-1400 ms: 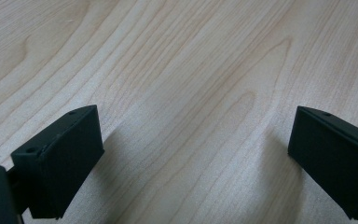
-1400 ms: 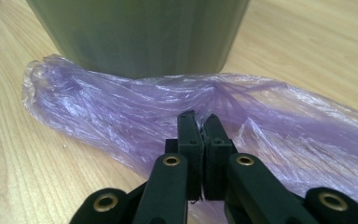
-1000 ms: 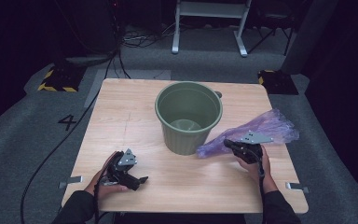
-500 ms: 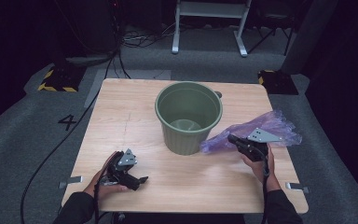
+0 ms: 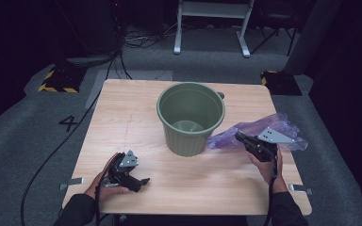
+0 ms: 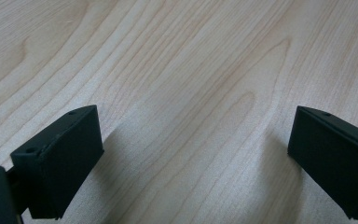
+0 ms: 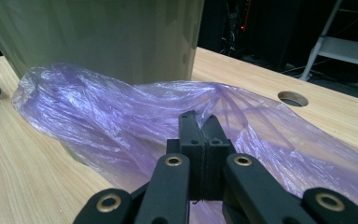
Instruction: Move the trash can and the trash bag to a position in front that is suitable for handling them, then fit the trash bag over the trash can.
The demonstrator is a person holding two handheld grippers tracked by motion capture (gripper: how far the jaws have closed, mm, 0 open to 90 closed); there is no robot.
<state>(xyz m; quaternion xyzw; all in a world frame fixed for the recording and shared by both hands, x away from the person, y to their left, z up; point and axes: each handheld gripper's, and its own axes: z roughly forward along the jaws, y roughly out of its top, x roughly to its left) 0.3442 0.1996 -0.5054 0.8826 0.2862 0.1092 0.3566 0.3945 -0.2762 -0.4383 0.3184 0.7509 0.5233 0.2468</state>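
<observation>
Pale wooden table on grey carpet. Standing upright near its middle, a green plastic bin, open at the top. Just behind the bin, near the table's far edge, a round hole through the board. At the table's near corners, two small metal brackets. Left of the table, on the floor, a painted number 4. Off the far left corner, a yellow-and-black striped block; off the far right corner, another. Well behind the table, a white metal frame and loose cables.
</observation>
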